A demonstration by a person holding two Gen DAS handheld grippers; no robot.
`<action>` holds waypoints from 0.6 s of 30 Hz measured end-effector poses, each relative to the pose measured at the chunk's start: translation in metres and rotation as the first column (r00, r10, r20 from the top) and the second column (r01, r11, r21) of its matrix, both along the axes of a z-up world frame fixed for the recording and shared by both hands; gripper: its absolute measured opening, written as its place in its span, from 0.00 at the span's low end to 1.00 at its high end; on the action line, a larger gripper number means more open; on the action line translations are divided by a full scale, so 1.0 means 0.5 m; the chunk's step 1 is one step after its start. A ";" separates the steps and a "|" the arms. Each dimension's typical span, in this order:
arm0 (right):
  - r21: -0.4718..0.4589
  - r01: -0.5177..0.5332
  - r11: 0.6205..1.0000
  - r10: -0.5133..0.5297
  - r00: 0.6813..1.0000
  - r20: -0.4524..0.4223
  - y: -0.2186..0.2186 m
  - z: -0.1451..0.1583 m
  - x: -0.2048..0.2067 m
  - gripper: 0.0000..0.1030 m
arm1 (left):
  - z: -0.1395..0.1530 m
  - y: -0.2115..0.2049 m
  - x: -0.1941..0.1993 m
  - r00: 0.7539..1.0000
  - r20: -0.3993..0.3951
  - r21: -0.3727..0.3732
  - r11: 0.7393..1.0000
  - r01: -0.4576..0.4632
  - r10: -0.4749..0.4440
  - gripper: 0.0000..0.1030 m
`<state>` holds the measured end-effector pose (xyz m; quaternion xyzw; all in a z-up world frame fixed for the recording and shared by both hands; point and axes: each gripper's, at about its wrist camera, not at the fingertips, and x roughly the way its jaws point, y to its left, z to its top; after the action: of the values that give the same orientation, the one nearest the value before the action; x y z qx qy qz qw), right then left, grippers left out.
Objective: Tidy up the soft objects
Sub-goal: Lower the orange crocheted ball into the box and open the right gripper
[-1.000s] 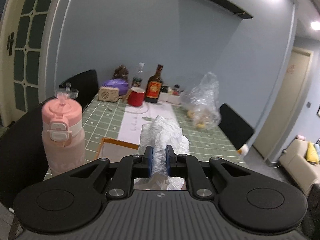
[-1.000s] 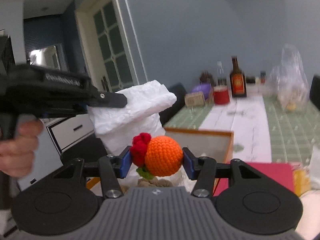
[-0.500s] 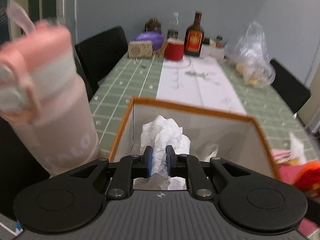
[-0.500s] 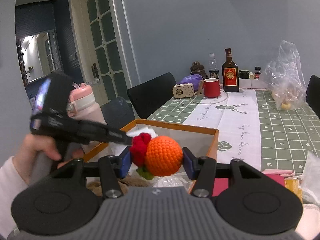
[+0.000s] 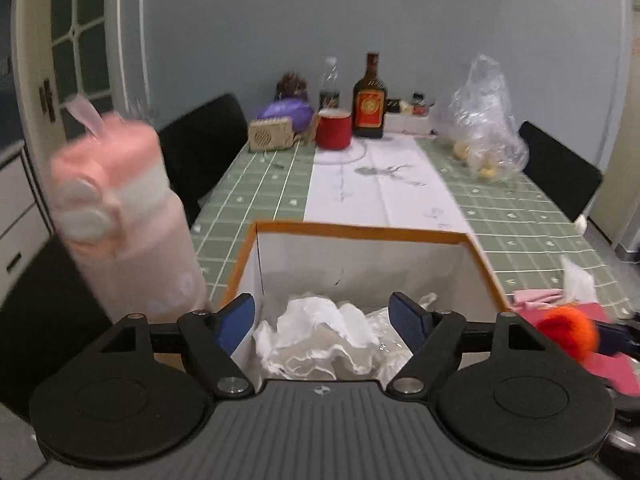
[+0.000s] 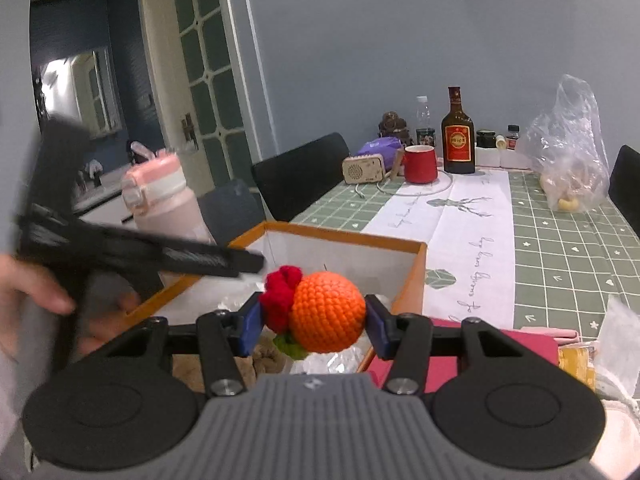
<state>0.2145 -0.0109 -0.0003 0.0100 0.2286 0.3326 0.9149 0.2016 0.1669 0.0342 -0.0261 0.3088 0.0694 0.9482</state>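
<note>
An orange-rimmed white box (image 5: 360, 232) stands on the near end of the table. Crumpled white paper (image 5: 320, 332) lies inside it. My left gripper (image 5: 322, 316) hangs over the box with its jaws opening wide, the paper loose below and between them, untouched by the pads. My right gripper (image 6: 312, 322) is shut on an orange crocheted ball (image 6: 328, 316) with a red knitted flower (image 6: 280, 288), held over the box's (image 6: 416, 276) near right corner. The ball (image 5: 568, 332) shows blurred at the right of the left wrist view. The left gripper (image 6: 244, 262) reaches in from the left.
A pink water bottle (image 5: 120, 224) stands left of the box. Red cloth (image 6: 532, 344) lies right of it. Farther along the green tablecloth are a red mug (image 5: 334, 130), a brown bottle (image 5: 370, 100), a small radio (image 5: 272, 136) and a clear plastic bag (image 5: 484, 120). Black chairs flank the table.
The left gripper came down over the box with the white paper, then opened and let it fall inside. The right gripper kept its grip on the ball and stayed put.
</note>
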 end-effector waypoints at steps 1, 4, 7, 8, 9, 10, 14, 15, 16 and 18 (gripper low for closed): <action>-0.006 -0.001 1.000 0.001 1.000 0.002 0.002 0.000 0.000 0.51 | 0.011 -0.002 -0.016 1.000 0.005 0.005 1.000 0.012 -0.012 0.87; -0.025 0.022 0.999 -0.021 1.000 0.013 0.009 0.005 0.002 0.51 | 0.035 -0.004 -0.070 0.998 0.059 0.014 1.000 0.014 -0.014 0.87; -0.054 0.059 0.997 -0.057 0.998 0.037 0.022 0.007 0.009 0.51 | 0.050 -0.002 -0.099 0.996 0.078 0.017 0.999 0.034 -0.035 0.84; -0.072 0.062 0.995 -0.059 0.997 0.048 0.030 0.007 0.013 0.51 | 0.052 0.002 -0.113 0.996 0.081 0.001 0.999 0.036 -0.036 0.83; -0.086 0.063 0.994 -0.058 0.997 0.055 0.037 0.007 0.016 0.51 | 0.053 0.001 -0.114 0.996 0.084 -0.009 0.999 0.033 -0.032 0.82; -0.103 0.062 0.993 -0.055 0.996 0.065 0.047 0.008 0.021 0.51 | 0.053 0.006 -0.122 0.995 0.092 -0.021 0.999 0.028 -0.026 0.82; -0.182 0.061 0.981 -0.052 0.997 0.053 0.079 0.012 0.063 0.51 | 0.046 0.025 -0.131 0.997 0.080 -0.036 0.999 -0.001 0.003 0.82; -0.183 0.065 0.981 -0.061 0.998 0.029 0.084 0.014 0.077 0.51 | 0.042 0.030 -0.131 0.997 0.071 -0.033 0.999 -0.012 0.014 0.82; -0.172 0.071 0.983 -0.070 0.998 0.012 0.086 0.016 0.090 0.51 | 0.040 0.033 -0.128 0.998 0.060 -0.036 0.999 -0.019 0.021 0.81; -0.193 0.102 0.976 -0.101 0.995 0.016 0.097 0.022 0.111 0.51 | 0.035 0.037 -0.121 0.999 0.030 -0.044 0.999 -0.012 0.013 0.79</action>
<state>0.2698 0.0375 0.0107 -0.0685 0.2560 0.2618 0.9280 0.1409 0.1856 0.0519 -0.0501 0.2955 0.0681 0.9516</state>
